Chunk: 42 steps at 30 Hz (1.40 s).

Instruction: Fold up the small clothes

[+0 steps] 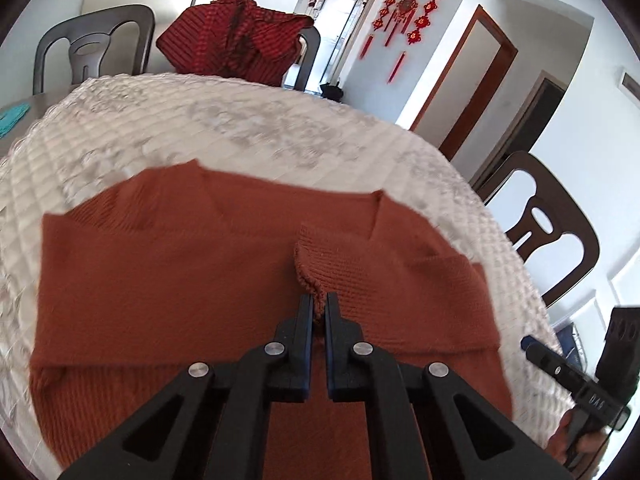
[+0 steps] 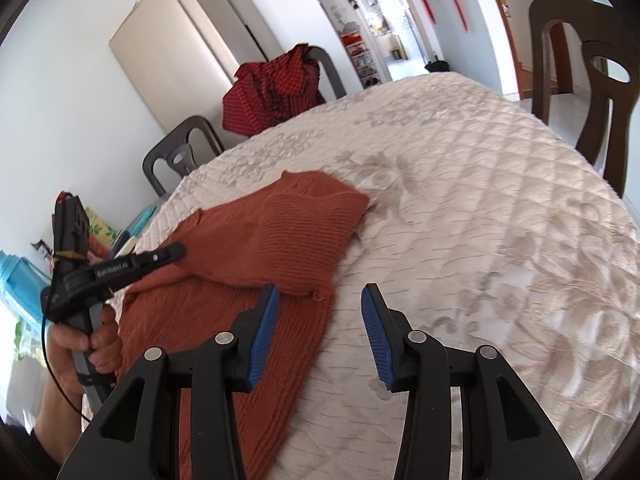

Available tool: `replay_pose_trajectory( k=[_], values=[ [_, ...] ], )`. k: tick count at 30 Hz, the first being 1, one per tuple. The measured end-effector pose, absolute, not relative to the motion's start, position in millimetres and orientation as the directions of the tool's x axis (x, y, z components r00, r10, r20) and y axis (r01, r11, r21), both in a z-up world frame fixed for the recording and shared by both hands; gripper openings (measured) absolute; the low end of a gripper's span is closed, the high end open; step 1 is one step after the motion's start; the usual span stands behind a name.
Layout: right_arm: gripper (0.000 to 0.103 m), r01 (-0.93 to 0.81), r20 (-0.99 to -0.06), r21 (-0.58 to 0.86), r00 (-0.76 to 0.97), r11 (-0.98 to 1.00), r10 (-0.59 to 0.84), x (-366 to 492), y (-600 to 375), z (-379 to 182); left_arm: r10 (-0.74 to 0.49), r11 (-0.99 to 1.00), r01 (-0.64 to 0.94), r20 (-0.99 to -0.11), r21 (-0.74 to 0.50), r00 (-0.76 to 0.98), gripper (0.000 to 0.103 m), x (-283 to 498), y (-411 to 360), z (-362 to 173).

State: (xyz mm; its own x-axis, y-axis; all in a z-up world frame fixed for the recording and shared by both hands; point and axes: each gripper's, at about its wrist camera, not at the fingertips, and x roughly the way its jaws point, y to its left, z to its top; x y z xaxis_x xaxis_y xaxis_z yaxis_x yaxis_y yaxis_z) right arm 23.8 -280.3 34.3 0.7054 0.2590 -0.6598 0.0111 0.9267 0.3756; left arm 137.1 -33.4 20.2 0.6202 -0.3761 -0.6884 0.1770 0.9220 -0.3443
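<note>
A rust-orange knit sweater [image 1: 180, 272] lies spread on the quilted white table cover [image 1: 208, 120], with one sleeve folded across its body. My left gripper [image 1: 319, 304] is shut on the cuff of that sleeve [image 1: 310, 264] over the middle of the sweater. In the right wrist view the sweater [image 2: 256, 248] lies at left, and the left gripper [image 2: 176, 250] reaches over it, held by a hand. My right gripper [image 2: 319, 300] is open and empty, hovering just above the sweater's right edge and the table cover [image 2: 480, 208].
A red checked garment [image 1: 240, 36] hangs over a chair at the table's far side, also in the right wrist view [image 2: 276, 92]. Dark wooden chairs [image 1: 540, 224] [image 2: 592, 80] stand around the table. The right gripper's body [image 1: 576, 380] shows at lower right.
</note>
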Motion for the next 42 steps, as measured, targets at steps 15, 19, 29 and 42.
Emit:
replay_pose_trajectory(
  k=[15, 19, 29, 42],
  values=[
    [0.044, -0.025, -0.679, 0.296, 0.698, 0.955, 0.229, 39, -259, 39, -0.402, 0.913, 0.238, -0.639, -0.330, 0.656, 0.007, 118, -26, 38],
    [0.044, -0.047, -0.677, 0.298, 0.694, 0.953, 0.246, 50, -251, 37, -0.397, 0.917, 0.284, -0.607, -0.279, 0.688, 0.011, 117, -34, 56],
    [0.044, -0.056, -0.691, 0.309, 0.673, 0.950, 0.264, 52, -246, 32, -0.390, 0.920, 0.252, -0.650, -0.300, 0.652, 0.036, 145, -31, 39],
    [0.044, -0.055, -0.685, 0.306, 0.681, 0.950, 0.260, 59, -246, 32, -0.411, 0.906, 0.348, -0.691, -0.240, 0.595, 0.034, 159, -69, 25]
  ],
)
